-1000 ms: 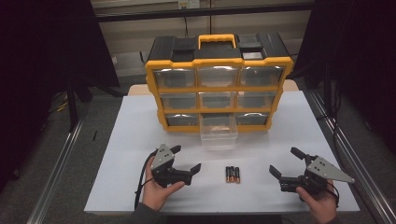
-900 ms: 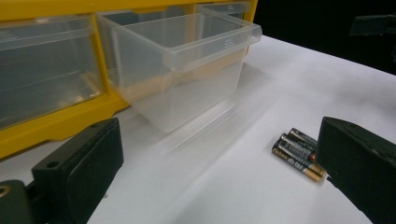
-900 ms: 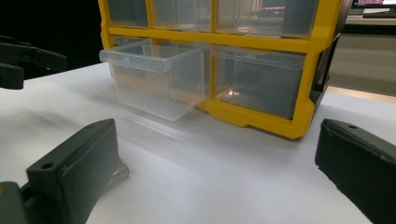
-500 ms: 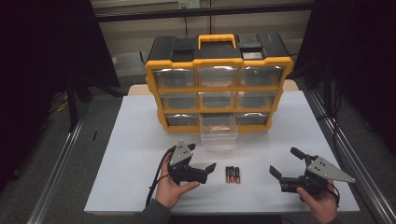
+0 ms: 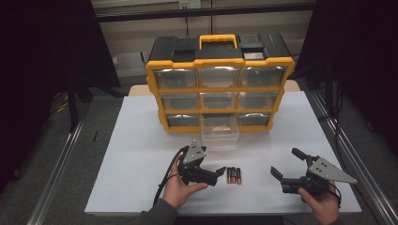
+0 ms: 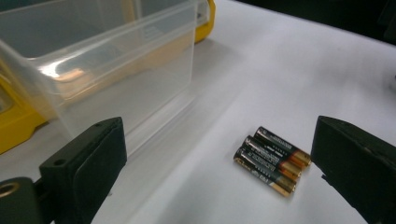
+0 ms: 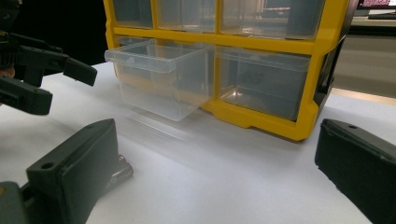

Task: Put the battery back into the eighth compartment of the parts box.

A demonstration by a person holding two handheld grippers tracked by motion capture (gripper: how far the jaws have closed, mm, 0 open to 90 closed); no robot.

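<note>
left gripper [image 5: 217, 173] jaws wide apart, hand gripping from below — right gripper [image 5: 287, 163] jaws spread too, hand underneath.

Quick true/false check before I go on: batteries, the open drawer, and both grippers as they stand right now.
1. Three batteries lie side by side on the table. True.
2. The left gripper is shut on a battery. False: its jaws are open, the batteries lie free ahead of them.
3. The bottom middle drawer of the organizer is pulled out. True.
4. The batteries are inside the drawer. False: they lie on the table before it.
5. The right gripper is open and holds nothing. True.
</note>
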